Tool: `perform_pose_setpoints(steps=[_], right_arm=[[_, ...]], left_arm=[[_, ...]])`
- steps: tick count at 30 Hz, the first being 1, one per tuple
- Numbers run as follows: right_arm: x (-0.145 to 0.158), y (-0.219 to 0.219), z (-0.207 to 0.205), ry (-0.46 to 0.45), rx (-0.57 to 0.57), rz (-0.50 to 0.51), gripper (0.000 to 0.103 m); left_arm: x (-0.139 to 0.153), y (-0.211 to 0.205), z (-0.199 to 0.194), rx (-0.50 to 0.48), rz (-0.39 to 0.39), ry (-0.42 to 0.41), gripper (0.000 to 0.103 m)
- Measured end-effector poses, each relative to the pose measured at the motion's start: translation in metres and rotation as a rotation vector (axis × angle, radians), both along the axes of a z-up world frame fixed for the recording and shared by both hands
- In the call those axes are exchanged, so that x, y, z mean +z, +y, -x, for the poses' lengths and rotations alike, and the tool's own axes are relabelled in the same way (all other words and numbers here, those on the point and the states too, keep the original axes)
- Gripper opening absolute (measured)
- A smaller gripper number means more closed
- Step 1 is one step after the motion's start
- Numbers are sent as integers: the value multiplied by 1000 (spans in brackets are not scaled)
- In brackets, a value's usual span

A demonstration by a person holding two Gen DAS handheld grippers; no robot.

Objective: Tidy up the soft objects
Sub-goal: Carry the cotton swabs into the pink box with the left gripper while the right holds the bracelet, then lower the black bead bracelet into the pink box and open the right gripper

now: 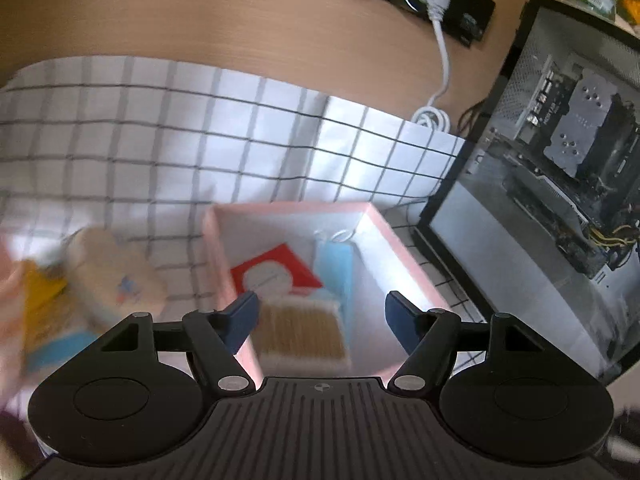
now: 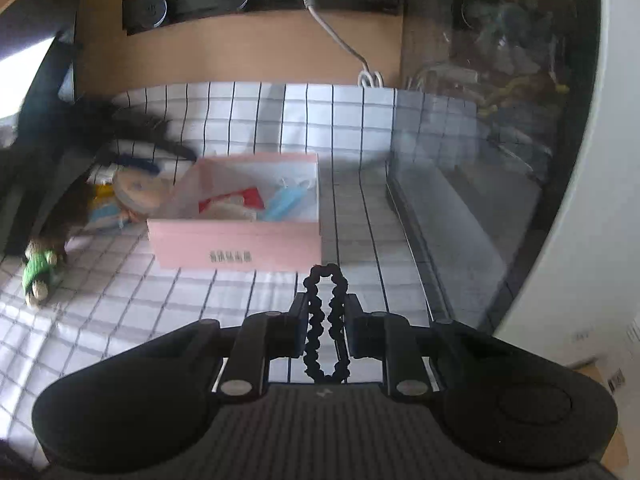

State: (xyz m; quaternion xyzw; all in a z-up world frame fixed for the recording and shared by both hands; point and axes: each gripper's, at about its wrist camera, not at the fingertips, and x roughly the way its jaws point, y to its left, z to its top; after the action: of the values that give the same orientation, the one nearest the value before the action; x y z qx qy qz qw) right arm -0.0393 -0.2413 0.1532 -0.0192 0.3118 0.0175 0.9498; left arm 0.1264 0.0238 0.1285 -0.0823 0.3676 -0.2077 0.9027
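A pink box (image 1: 404, 248) sits on the checked cloth and holds a red-and-white packet (image 1: 276, 272), a blue face mask (image 1: 334, 264) and a tan woven pad (image 1: 300, 332). My left gripper (image 1: 320, 316) is open and empty, just above the box's near side. Left of the box lies a blurred pile with a round cream soft item (image 1: 116, 276). In the right wrist view the pink box (image 2: 240, 244) stands ahead and my right gripper (image 2: 325, 320) is shut on a black beaded loop (image 2: 324, 312). A small green-clad plush toy (image 2: 38, 272) lies at the far left.
A computer case with a glass side (image 1: 532, 216) stands right of the box; it also shows in the right wrist view (image 2: 480, 184). A black socket strip (image 2: 260, 0) with a white cable runs along the wooden wall. A dark fluffy item (image 2: 120, 120) lies behind the pile.
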Motion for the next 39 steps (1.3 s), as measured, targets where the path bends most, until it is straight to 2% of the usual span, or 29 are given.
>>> perform_pose_setpoints(steps=[4, 7, 8, 9, 10, 11, 12, 15, 19, 24, 28, 32, 36, 39], right_arm=[[44, 8, -32, -126, 72, -16, 18], [87, 21, -72, -234, 124, -6, 19], [100, 23, -87, -260, 146, -17, 32], [109, 24, -102, -269, 168, -28, 59], [116, 25, -118, -275, 169, -41, 70], [120, 26, -128, -284, 153, -51, 77], [122, 28, -137, -288, 141, -57, 77], [112, 33, -151, -256, 133, -52, 77], [82, 40, -147, -173, 129, -48, 77], [35, 58, -125, -64, 177, 30, 77], [11, 65, -106, 0, 205, 22, 77], [-1, 69, -93, 31, 202, 40, 77], [-8, 74, -79, 44, 213, 62, 77], [-11, 79, -70, 51, 234, 74, 77]], left_arm=[[-2, 30, 45, 19, 20, 2, 75], [-16, 47, 79, 14, -14, 36, 75], [-22, 52, 91, 26, -28, 56, 75], [-27, 56, 98, 39, -36, 73, 75], [-33, 61, 106, 56, -44, 94, 75], [-39, 67, 114, 78, -54, 118, 75], [-44, 72, 121, 97, -64, 138, 75], [-54, 87, 142, 155, -97, 176, 75], [-62, 105, 161, 217, -82, 216, 75], [-54, 124, 173, 300, -72, 197, 75], [-42, 139, 169, 384, -57, 152, 75], [-28, 163, 161, 507, -16, 100, 75], [-29, 184, 135, 601, 12, 128, 75], [-39, 199, 109, 656, 68, 178, 75]])
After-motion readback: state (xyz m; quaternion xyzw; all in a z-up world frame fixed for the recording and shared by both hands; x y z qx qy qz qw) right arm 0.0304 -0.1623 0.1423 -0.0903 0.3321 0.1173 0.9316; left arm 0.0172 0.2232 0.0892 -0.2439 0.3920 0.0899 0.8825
